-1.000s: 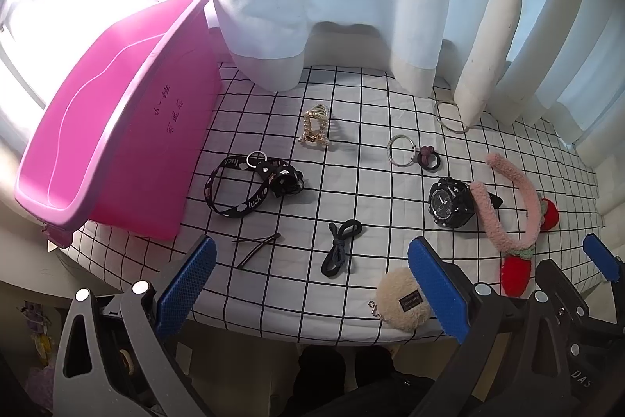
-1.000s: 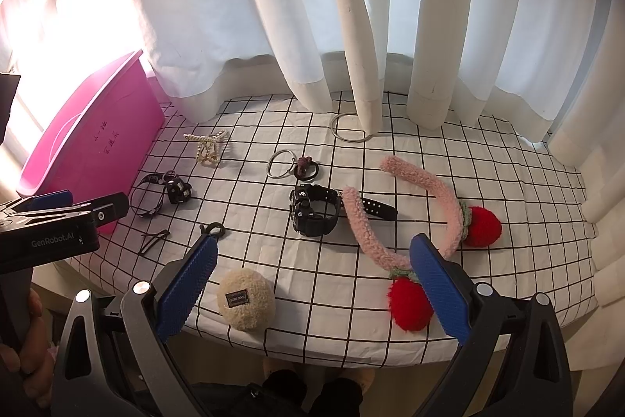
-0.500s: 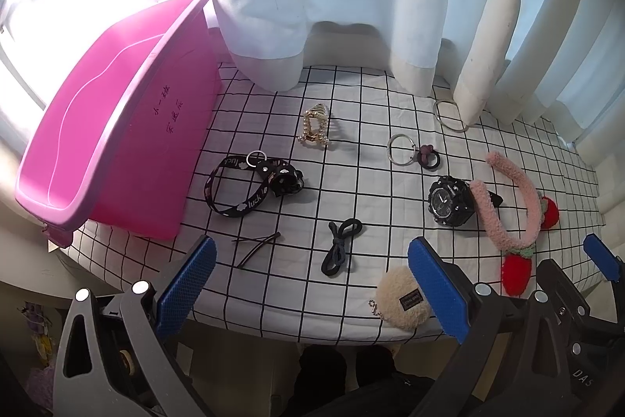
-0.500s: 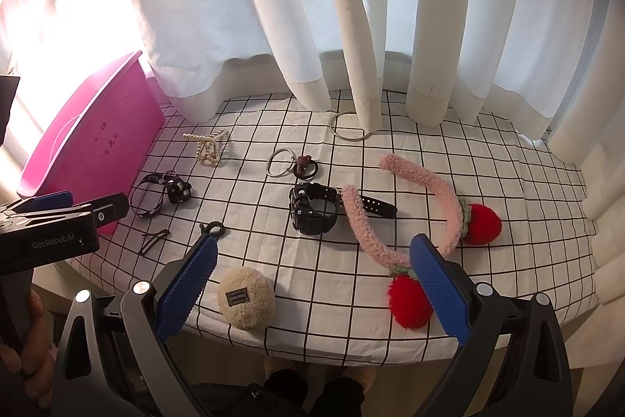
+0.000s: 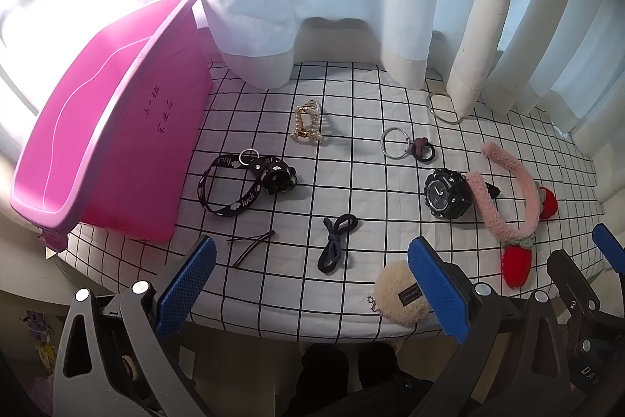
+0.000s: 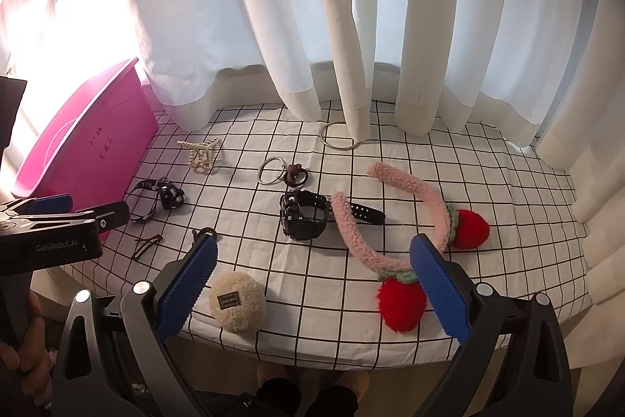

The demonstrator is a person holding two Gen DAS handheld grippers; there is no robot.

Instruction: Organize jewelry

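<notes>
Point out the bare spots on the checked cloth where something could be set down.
Bare: right of the pink headband, toward the curtain; also between pearl clip and key ring. Crowded: watch touching headband; lanyard beside the bin.

three metal rings (image 5: 394, 142), two hair ties (image 5: 336, 248) — one watch (image 5: 445, 193)

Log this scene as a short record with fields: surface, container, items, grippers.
surface: white black-grid cloth table
container: pink plastic bin, tilted, at the table's left end
items: black digital wristwatch, pink fuzzy strawberry headband, cream fluffy pouch, pearl hair claw, black "luck" strap
grippers: left gripper and right gripper both open, fingers empty, at the table's near edge
</notes>
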